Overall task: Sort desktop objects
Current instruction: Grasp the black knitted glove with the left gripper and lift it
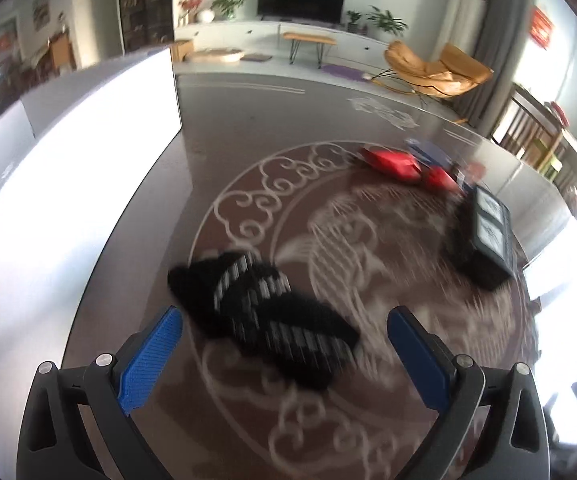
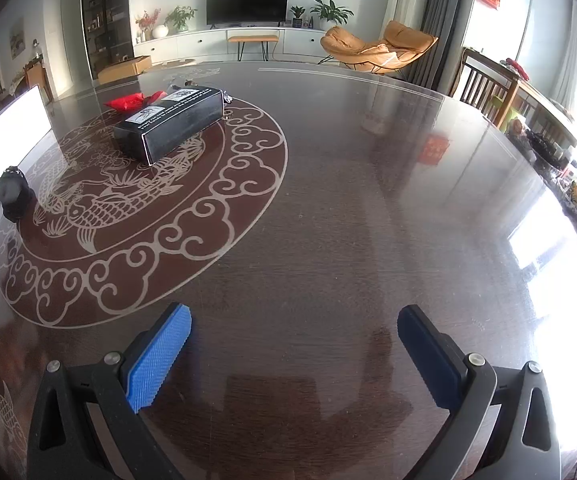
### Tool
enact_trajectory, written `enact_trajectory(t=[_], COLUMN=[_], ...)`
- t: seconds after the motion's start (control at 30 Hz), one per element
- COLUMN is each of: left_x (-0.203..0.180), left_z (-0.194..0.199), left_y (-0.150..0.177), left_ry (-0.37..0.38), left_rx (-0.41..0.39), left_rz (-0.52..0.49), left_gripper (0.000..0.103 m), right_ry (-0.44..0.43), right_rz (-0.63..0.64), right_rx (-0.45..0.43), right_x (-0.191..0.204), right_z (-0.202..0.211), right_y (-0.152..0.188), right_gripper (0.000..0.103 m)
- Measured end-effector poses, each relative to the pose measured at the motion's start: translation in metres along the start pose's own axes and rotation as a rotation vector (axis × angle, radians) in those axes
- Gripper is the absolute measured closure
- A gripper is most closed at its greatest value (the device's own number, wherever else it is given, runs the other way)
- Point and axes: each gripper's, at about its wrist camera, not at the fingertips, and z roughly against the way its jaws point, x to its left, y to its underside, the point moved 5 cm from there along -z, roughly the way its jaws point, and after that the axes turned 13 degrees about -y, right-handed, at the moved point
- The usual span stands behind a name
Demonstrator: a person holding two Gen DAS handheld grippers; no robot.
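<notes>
Black striped cloth (image 1: 264,316), blurred and perhaps a sock, lies on the patterned table (image 2: 328,200) just ahead of the left gripper (image 1: 284,328), whose jaws stand wide and empty. Right gripper (image 2: 294,332) hovers equally wide over bare tabletop, well apart from the black box (image 2: 172,124) and red packet (image 2: 128,101).

A home living room: a television (image 2: 247,3) on a low cabinet, potted plants, an orange lounge chair (image 2: 380,49).

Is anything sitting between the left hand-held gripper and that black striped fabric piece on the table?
Nothing visible. The left hand-held gripper is open, and the black striped fabric piece lies directly ahead of its fingers on the bare table. The black box and red packets sit well beyond, off to the right.
</notes>
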Motion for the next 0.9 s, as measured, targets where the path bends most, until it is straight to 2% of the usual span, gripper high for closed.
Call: enact_trajectory(t=[0.07,0.13,0.17,0.2,0.27,0.37,0.47,0.53,0.57,0.6,0.67,0.77,0.8,0.87,0.9], left_x=[-0.001,-0.003,-0.004,-0.005,-0.005,-0.002,0.006,0.01,0.012,0.012,0.014,0.009,0.005,-0.002,-0.004], left_z=[-0.015,-0.025,-0.028,-0.026,-0.019,-0.001,0.019,0.027,0.03,0.031,0.028,0.025,0.022,0.015,0.009], left_y=[-0.007,-0.009,-0.008,-0.006,0.001,0.025,0.06,0.075,0.08,0.082,0.08,0.068,0.062,0.054,0.049], left_ry=[-0.021,-0.009,-0.001,-0.009,-0.015,0.063,0.108,0.111,0.1,0.09,0.076,0.127,0.139,0.119,0.093], left_rx=[0.033,0.046,0.037,0.006,-0.039,-0.064,-0.088,-0.109,-0.119,-0.126,-0.11,-0.09,-0.083,-0.073,-0.074], left_rz=[-0.006,-0.026,-0.048,-0.076,-0.129,-0.189,-0.248,-0.278,-0.285,-0.288,-0.276,-0.255,-0.258,-0.273,-0.277], left_gripper=[0.0,0.0,0.006,0.023,0.044,0.052,0.052,0.052,0.051,0.045,0.032,0.029,0.021,0.01,0.01], right_ry=[0.001,0.0,-0.001,-0.001,0.0,-0.001,0.0,-0.001,-0.001,-0.001,0.0,0.002,0.003,0.007,0.007], right_rz=[0.001,0.0,-0.001,-0.001,0.0,-0.001,0.0,-0.001,-0.001,-0.001,0.0,0.001,0.001,0.003,0.004], right_rx=[0.0,0.0,0.0,0.0,0.0,0.0,0.0,0.0,0.0,0.0,0.0,0.0,0.0,0.0,0.0], right_x=[0.0,0.0,0.0,0.0,0.0,0.0,-0.001,-0.001,-0.001,-0.001,-0.001,-0.001,-0.001,-0.001,-0.003], right_z=[0.0,0.0,0.0,0.0,0.0,0.0,0.001,0.001,0.001,0.001,0.001,0.001,0.001,0.002,0.001], right_y=[0.0,0.0,0.0,0.0,0.0,-0.001,-0.001,-0.001,-0.001,-0.001,-0.001,-0.001,-0.002,-0.003,-0.003], right_gripper=[0.0,0.0,0.0,0.0,0.0,0.0,0.0,0.0,0.0,0.0,0.0,0.0,0.0,0.0,0.0])
